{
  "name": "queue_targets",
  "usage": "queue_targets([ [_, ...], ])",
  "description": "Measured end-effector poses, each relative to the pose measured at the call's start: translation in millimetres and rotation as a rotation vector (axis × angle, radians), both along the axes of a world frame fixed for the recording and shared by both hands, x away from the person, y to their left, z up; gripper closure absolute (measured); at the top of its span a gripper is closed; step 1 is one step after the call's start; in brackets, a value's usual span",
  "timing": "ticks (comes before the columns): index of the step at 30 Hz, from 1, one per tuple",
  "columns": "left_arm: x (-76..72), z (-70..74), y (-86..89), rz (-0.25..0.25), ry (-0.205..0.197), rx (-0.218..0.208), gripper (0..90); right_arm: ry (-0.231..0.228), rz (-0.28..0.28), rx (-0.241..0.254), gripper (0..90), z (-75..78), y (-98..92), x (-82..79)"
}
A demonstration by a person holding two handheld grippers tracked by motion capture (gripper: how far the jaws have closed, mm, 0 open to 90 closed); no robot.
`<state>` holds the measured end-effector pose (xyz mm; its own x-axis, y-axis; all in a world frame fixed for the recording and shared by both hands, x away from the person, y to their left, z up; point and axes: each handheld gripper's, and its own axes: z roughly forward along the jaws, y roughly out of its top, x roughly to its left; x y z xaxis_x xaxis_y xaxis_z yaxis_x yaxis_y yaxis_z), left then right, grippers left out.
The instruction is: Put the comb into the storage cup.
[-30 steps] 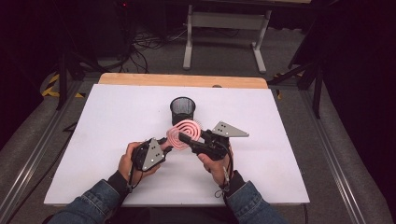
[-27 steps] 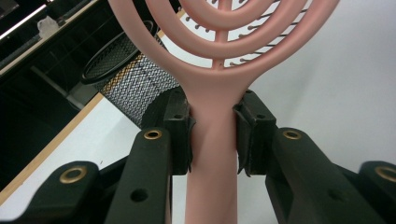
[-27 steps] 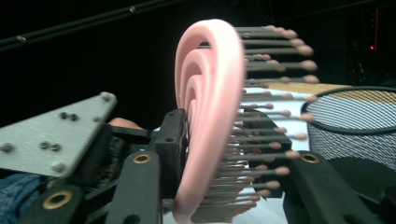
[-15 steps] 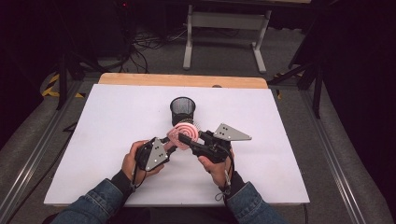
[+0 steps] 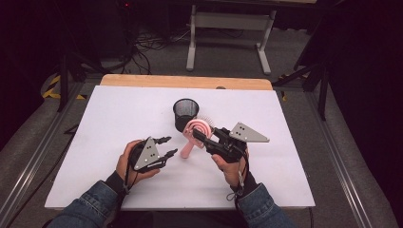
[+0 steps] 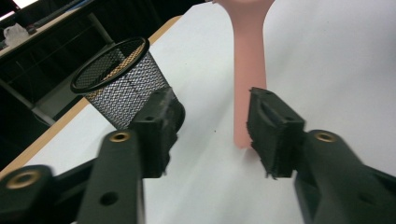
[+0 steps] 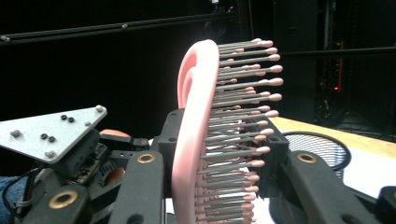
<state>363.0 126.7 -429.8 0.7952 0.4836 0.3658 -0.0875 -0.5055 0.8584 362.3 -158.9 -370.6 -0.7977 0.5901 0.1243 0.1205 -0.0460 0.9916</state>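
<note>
A pink hairbrush (image 5: pixel 196 127) with pink-tipped bristles is tilted up, its handle slanting down toward the white table. My right gripper (image 5: pixel 199 136) is shut on the brush head; in the right gripper view the brush head (image 7: pixel 194 140) sits clamped between the jaws of the right gripper (image 7: pixel 217 149). My left gripper (image 5: pixel 168 146) is open just left of the handle's end, and its jaws have just been opening. In the left gripper view the handle (image 6: pixel 249 70) stands ahead of the left gripper (image 6: pixel 212 126), close to one pad, with nothing pressed.
A black mesh cup (image 5: pixel 185 110) stands upright just behind the brush; it is the mesh cup (image 6: pixel 122 81) left of the handle in the left gripper view. The white table sheet (image 5: pixel 109 118) ends at a wooden strip (image 5: pixel 185 81) at the far side.
The left gripper's jaws have spread and let go of the brush handle. The right gripper has lifted the brush head a little, toward the right.
</note>
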Motion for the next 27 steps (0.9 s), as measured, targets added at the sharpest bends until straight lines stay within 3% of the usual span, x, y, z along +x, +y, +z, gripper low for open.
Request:
queue_targets([
  [5, -0.4, 2.2, 10.5, -0.018, 0.026, -0.043, 32.3, -0.011, -0.01, -0.002, 63.3, 2.1, -3.7, -0.3],
  [6, -0.3, 4.1, 19.4, -0.027, 0.046, -0.073, 27.3, -0.013, -0.017, -0.006, 63.3, 2.8, -4.7, -0.7],
  [10, 0.5, 5.3, 38.3, 0.0, 0.07, -0.115, 19.1, -0.018, -0.027, -0.007, 63.3, 3.9, -8.2, -0.7],
  [17, 2.2, -5.6, 61.0, 0.065, 0.116, -0.112, 12.3, -0.017, -0.045, -0.009, 63.3, 6.1, -13.3, 0.2],
  [23, -2.4, -8.7, 72.7, 0.071, 0.129, -0.131, 9.1, -0.026, -0.053, -0.021, 63.4, 7.2, -14.1, -0.5],
  [25, -4.5, -9.3, 78.9, 0.07, 0.147, -0.163, 8.8, -0.028, -0.054, -0.02, 63.4, 7.7, -15.7, -0.1],
  [27, -7.3, -10.0, 84.0, 0.072, 0.148, -0.155, 5.4, -0.028, -0.061, -0.014, 63.4, 8.5, -18.2, 0.4],
])
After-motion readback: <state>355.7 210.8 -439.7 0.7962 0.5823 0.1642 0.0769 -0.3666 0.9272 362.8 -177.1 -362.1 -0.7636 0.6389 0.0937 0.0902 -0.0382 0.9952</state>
